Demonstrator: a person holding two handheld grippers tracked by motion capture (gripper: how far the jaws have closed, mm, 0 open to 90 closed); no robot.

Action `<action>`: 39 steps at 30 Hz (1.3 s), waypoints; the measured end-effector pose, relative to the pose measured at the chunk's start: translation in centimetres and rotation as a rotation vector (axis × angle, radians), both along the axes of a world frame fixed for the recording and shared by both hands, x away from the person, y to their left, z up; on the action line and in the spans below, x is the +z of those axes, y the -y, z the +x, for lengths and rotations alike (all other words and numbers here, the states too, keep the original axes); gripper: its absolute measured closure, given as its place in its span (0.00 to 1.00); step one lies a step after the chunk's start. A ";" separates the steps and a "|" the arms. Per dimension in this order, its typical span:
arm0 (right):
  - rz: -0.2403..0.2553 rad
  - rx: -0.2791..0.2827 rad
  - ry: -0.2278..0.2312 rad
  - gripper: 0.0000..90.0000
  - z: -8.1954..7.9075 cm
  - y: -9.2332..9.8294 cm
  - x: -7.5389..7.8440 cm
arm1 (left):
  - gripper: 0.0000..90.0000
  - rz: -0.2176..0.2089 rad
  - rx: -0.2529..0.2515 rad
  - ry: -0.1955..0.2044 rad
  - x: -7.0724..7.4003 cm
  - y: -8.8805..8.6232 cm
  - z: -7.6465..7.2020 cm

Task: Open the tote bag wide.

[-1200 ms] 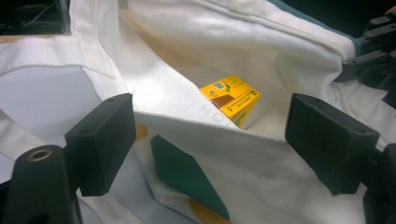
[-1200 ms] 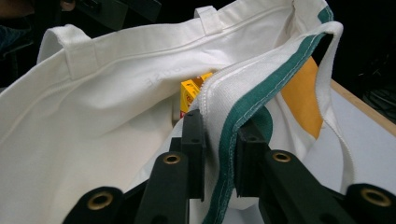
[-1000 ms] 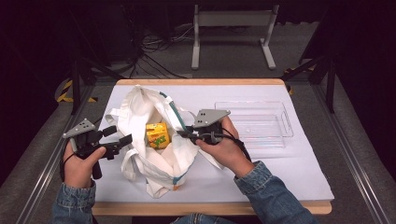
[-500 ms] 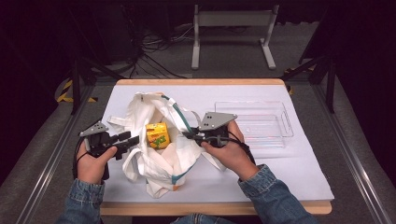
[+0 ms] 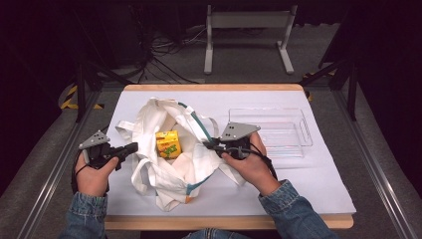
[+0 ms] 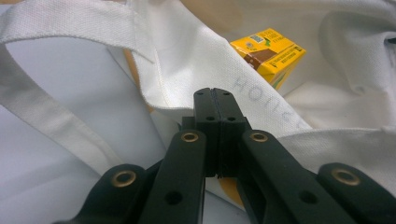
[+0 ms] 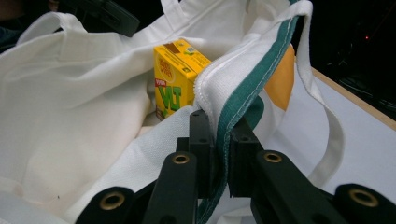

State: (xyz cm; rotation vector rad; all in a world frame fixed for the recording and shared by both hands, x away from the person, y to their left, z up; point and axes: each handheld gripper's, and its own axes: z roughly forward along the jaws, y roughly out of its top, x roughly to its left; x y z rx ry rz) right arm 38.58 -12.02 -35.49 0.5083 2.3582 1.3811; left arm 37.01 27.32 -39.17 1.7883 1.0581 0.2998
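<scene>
I am holding the white tote bag [image 5: 174,159] open from both sides near the middle of the white-covered table [image 5: 318,189]. My left gripper [image 5: 130,148] has just been closing, and its jaws are now meeting tight on the bag's left rim; in the left gripper view the fabric edge is sitting at the tips [image 6: 215,100], though I cannot tell how much cloth is caught. My right gripper [image 5: 211,145] is pinching the green-trimmed rim [image 7: 243,93] on the bag's right side, jaws narrow with the hem between them. The yellow juice carton [image 5: 168,143] is standing inside the bag's mouth, between the 2 grippers and apart from both.

Open room is lying to the right: a clear plastic tray [image 5: 303,132] is resting just beyond my right hand [image 5: 249,167], with bare cover in front of it. The table's wooden edge [image 5: 214,87] is showing at the far side. Behind it, a dark floor is carrying cables and a pale metal stand [image 5: 249,35]. The bag's bottom is folding under itself, so its inside is partly hidden.
</scene>
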 end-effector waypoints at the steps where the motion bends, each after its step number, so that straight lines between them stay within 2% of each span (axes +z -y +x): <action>1: -0.003 -0.008 -0.004 0.92 0.0 0.1 -0.2 | 1.00 0.000 -0.001 -0.002 0.0 -0.1 0.0; 13: -0.071 -0.080 -0.053 0.92 0.4 0.1 -3.5 | 1.00 0.031 -0.024 -0.005 -1.2 -0.1 0.7; 18: -0.083 -0.082 -0.067 0.92 0.5 -0.2 -4.5 | 1.00 0.046 -0.045 -0.007 -1.9 -0.2 1.0; 26: -0.114 -0.083 -0.100 0.92 0.7 -0.7 -6.1 | 1.00 0.032 -0.042 -0.041 -3.0 -0.6 1.4; 39: -0.141 -0.079 -0.154 0.91 1.2 -0.8 -8.0 | 1.00 0.061 -0.059 -0.052 -3.7 -0.5 1.8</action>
